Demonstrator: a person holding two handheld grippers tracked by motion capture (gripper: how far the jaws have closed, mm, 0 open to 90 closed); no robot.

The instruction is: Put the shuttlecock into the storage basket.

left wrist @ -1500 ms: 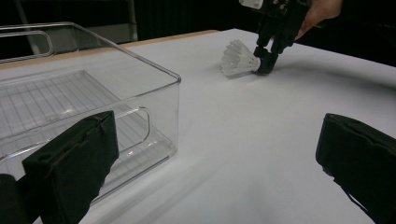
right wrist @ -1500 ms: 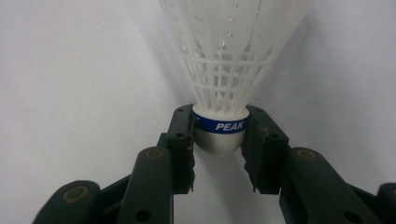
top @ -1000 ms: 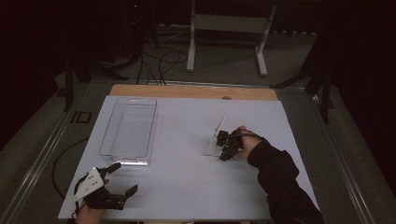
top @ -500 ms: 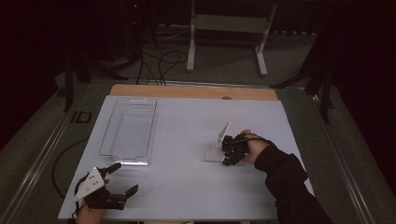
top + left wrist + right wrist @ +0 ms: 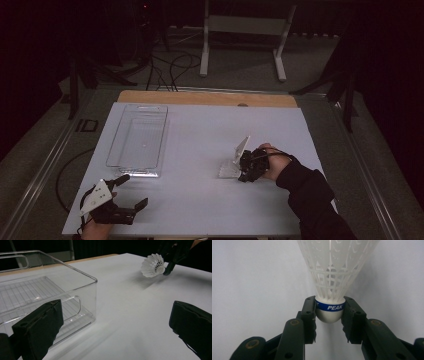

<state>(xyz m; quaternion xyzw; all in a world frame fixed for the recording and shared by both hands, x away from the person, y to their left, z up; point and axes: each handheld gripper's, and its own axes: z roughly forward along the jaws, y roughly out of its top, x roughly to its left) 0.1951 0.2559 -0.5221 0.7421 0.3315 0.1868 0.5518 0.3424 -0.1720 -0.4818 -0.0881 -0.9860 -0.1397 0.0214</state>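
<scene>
A white plastic shuttlecock with a blue band reading PEAK is held by its cork between the pads of my right gripper, which is shut on it. In the high view that gripper is at the table's right of centre, and the shuttlecock points left from it. The left gripper view has the shuttlecock hanging just above the white table, skirt toward me. My left gripper rests open near the front left corner, with nothing between its jaws.
A clear plastic bin stands empty on the table's left half, close in front of the left gripper. The white tabletop has a wooden strip along its far edge. Stands and cables are on the floor beyond.
The right gripper has carried the shuttlecock a little toward the near edge and slightly up. The left gripper has not moved.
</scene>
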